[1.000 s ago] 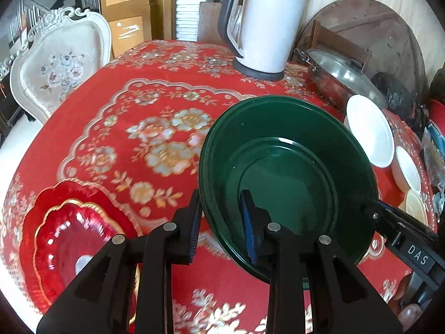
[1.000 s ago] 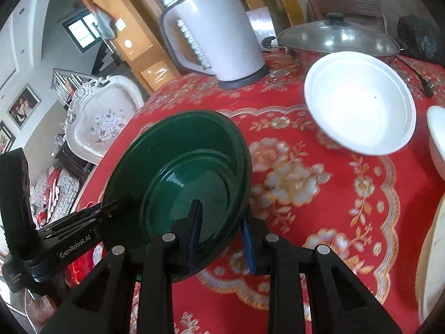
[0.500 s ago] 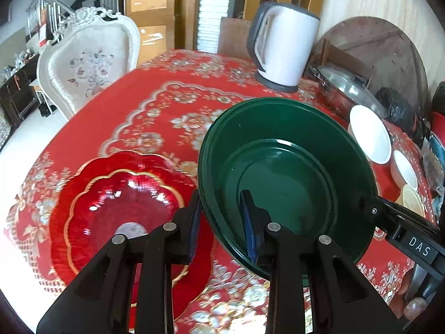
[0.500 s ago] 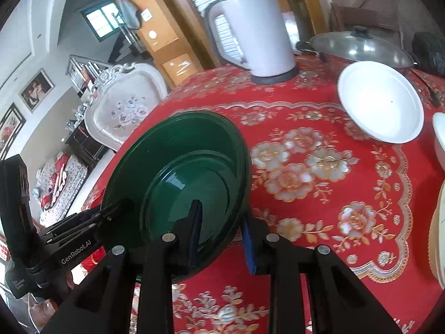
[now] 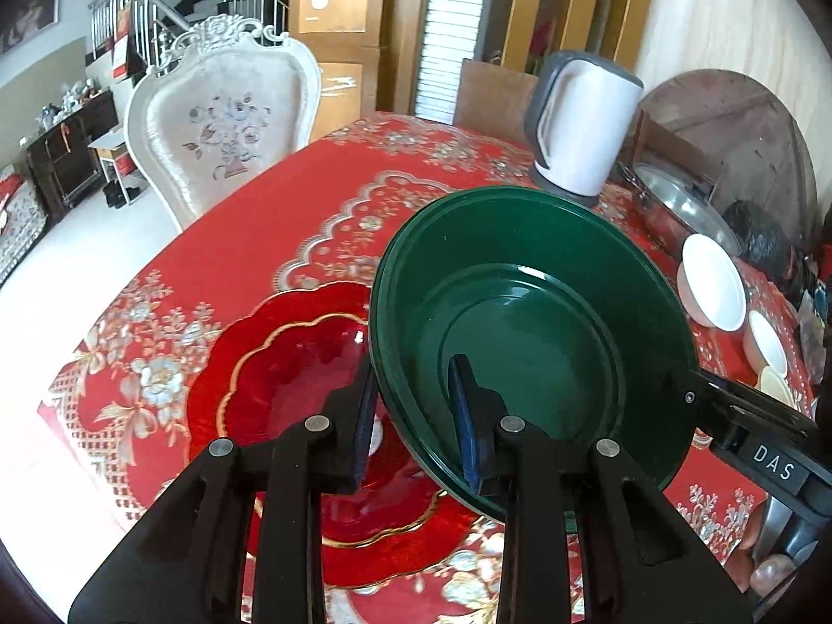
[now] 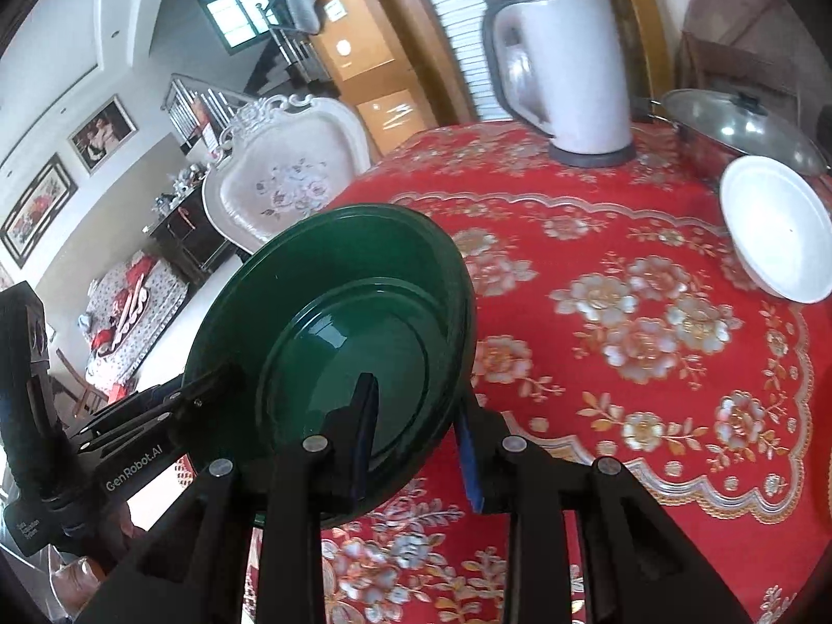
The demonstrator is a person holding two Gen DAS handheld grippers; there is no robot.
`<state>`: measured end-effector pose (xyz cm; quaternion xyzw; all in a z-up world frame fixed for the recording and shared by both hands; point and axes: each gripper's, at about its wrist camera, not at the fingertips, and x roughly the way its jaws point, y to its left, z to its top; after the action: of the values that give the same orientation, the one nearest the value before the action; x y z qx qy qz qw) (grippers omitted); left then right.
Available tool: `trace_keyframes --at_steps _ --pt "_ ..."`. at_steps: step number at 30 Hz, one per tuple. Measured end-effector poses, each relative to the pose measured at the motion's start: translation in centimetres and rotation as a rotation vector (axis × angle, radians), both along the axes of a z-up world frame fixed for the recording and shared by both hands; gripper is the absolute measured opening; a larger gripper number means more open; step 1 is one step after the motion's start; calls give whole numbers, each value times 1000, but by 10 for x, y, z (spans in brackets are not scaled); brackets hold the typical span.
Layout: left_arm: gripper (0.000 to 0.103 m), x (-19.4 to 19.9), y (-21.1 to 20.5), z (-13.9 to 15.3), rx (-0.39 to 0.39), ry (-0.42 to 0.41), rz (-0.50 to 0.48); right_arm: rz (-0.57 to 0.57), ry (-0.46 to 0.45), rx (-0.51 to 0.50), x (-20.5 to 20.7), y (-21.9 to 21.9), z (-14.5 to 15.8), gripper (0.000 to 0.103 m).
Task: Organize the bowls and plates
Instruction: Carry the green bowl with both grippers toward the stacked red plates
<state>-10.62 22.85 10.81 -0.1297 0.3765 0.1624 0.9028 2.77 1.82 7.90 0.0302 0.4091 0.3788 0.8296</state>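
Above the red scalloped plate we are carrying the green bowl with both grippers' jaws clamped on opposite rims (the right gripper is easing open), and we are judging that keeping it level and centred matters before lowering.

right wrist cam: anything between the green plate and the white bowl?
Nothing stands there. Only bare red floral tablecloth runs between the green plate and the white bowl, as the right wrist view shows.
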Motion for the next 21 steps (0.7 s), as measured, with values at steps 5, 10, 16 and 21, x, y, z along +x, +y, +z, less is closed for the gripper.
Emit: trace_keyframes --at_steps 5,10,16,21 --pt "27 -15 14 2 -5 -12 28 31 -8 -9 -8 16 1 30" --pt "27 -28 28 2 -7 -17 59 67 -17 -24 -15 35 2 30" --pt "27 -41 45 -2 -18 -15 97 105 -26 -41 -22 58 3 30" --pt "27 -49 59 -6 -28 -13 122 132 -24 -54 -27 74 1 30"
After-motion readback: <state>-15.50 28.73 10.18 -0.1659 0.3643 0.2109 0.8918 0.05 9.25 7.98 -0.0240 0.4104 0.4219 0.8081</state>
